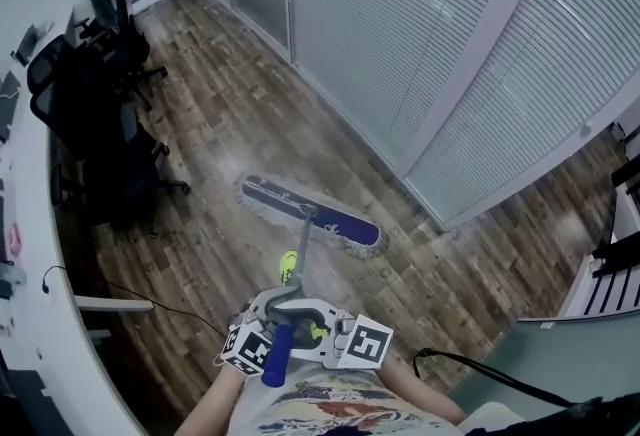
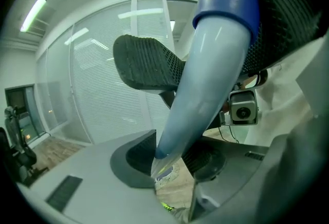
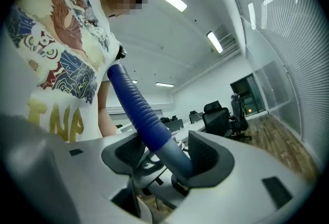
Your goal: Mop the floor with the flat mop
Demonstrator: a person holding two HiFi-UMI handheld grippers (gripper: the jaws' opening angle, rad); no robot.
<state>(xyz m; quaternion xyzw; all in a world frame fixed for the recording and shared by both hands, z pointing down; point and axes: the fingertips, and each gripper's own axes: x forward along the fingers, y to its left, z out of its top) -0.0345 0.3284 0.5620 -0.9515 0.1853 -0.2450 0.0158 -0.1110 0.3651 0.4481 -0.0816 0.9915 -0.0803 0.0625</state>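
The flat mop's blue head (image 1: 310, 217) lies flat on the wooden floor, a short way in front of me. Its handle (image 1: 297, 259) slants back up to my two grippers, which meet close to my body. My left gripper (image 1: 268, 309) is shut on the pale pole (image 2: 205, 89) below the blue grip, with the pole running down between its pads (image 2: 139, 159). My right gripper (image 1: 315, 319) is shut on the ribbed blue grip (image 3: 139, 110), and in its own view its jaws (image 3: 164, 153) clasp the grip from both sides. The other gripper's camera (image 2: 241, 107) shows behind the pole.
Black office chairs (image 1: 100, 124) stand at the left beside a long white desk (image 1: 30, 254). A glass wall with blinds (image 1: 420, 54) runs along the far side and right. A thin cable (image 1: 150, 299) trails over the floor at the left. My yellow-green shoe (image 1: 288, 266) shows below the handle.
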